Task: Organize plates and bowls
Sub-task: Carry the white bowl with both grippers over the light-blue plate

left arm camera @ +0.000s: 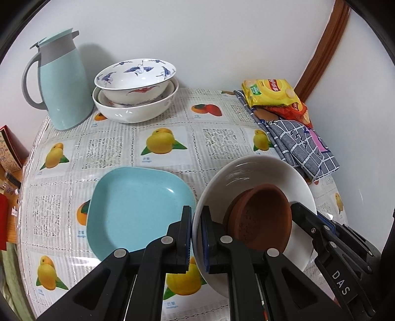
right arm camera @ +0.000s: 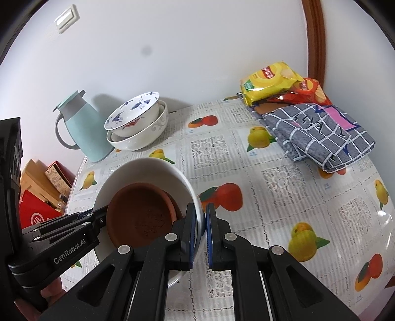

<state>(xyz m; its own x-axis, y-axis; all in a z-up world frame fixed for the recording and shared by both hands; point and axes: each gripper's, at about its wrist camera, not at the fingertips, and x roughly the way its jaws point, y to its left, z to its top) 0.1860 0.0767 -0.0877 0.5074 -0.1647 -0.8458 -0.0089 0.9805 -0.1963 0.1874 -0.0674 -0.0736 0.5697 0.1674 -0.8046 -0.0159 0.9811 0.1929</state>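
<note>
Left gripper (left arm camera: 196, 237) and right gripper (right arm camera: 202, 234) each pinch opposite rims of a white bowl (left arm camera: 246, 170), held tilted above the table (left arm camera: 192, 143); brown saucers (left arm camera: 261, 217) lie inside it. Only the left view shows the blue plate (left arm camera: 138, 207) just beside the bowl. Only the right view shows a wall switch (right arm camera: 67, 19) and red box (right arm camera: 37, 212). Both show stacked bowls (left arm camera: 135, 89), jug (left arm camera: 61, 84), snack packs (left arm camera: 271, 92) and checked cloth (left arm camera: 301, 145) at the far edge. Gripper lettering reads "DAS" in the left view, "GenRobot.AI" in the right.
</note>
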